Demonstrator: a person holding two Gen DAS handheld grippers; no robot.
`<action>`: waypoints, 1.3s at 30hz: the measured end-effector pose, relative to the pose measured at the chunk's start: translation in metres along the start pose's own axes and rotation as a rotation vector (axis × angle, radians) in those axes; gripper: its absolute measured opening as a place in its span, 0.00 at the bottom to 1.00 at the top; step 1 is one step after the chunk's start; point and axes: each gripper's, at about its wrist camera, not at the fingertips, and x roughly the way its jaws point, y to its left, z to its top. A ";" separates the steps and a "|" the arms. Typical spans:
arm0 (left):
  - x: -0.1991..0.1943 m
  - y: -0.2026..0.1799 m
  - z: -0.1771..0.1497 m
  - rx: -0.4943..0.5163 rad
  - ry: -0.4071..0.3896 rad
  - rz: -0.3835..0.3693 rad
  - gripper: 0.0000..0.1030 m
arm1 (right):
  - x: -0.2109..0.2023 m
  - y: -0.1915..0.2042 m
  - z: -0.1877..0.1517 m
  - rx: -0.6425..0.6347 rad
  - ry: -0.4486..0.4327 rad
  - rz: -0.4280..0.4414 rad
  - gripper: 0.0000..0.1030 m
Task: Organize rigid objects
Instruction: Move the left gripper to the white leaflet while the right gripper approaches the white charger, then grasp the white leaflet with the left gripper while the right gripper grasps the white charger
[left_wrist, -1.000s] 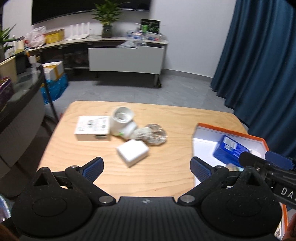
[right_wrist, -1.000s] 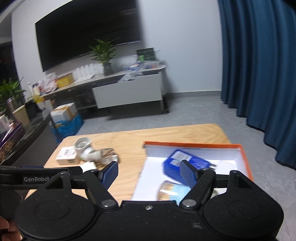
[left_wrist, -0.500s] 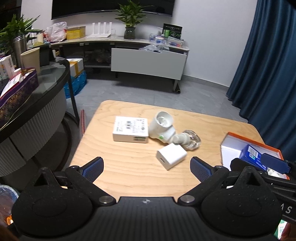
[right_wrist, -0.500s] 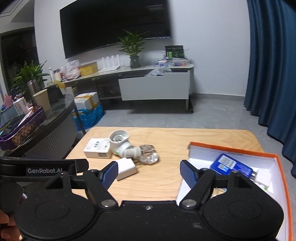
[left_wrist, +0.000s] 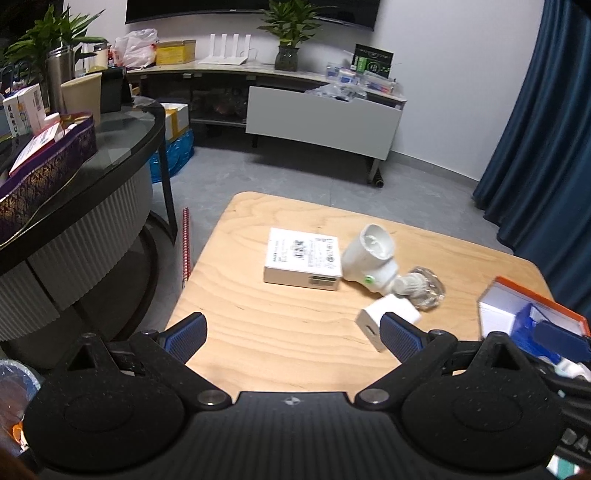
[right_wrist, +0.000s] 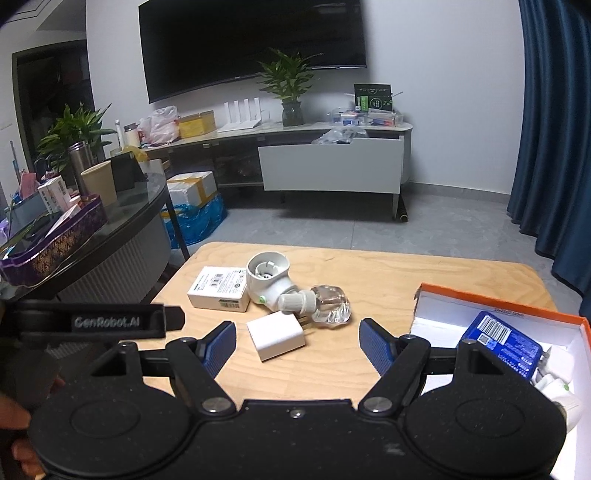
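On the wooden table (left_wrist: 280, 321) lie a flat white box (left_wrist: 303, 258) (right_wrist: 218, 287), a white plug-in holder (left_wrist: 369, 258) (right_wrist: 267, 278) with a clear glass bottle (left_wrist: 424, 286) (right_wrist: 328, 304), and a white charger cube (left_wrist: 388, 319) (right_wrist: 275, 334). An orange-rimmed white box (left_wrist: 517, 295) (right_wrist: 443, 306) at the right holds a blue packet (right_wrist: 498, 345). My left gripper (left_wrist: 293, 332) is open and empty, near the table's front edge. My right gripper (right_wrist: 297, 345) is open and empty, with the charger cube just ahead between its fingers.
A dark round glass-topped counter (left_wrist: 74, 177) with boxes stands to the left. A red stick (left_wrist: 186, 243) lies on the floor beside the table. A TV bench (right_wrist: 332, 166) runs along the far wall, blue curtains (left_wrist: 546, 147) at the right.
Both views have swung left and pulled back; the table objects now sit further right in the left wrist view. The objects have not moved on the table. Both grippers stay open.
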 end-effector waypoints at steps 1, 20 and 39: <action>0.005 0.002 0.001 0.000 0.004 0.004 1.00 | 0.001 -0.001 -0.001 0.003 0.002 0.002 0.85; 0.108 -0.006 0.037 0.044 0.025 0.035 1.00 | 0.028 -0.018 -0.012 0.034 0.033 0.032 0.85; 0.092 0.008 0.017 0.132 0.019 -0.010 0.78 | 0.079 0.000 -0.007 -0.033 0.083 0.081 0.85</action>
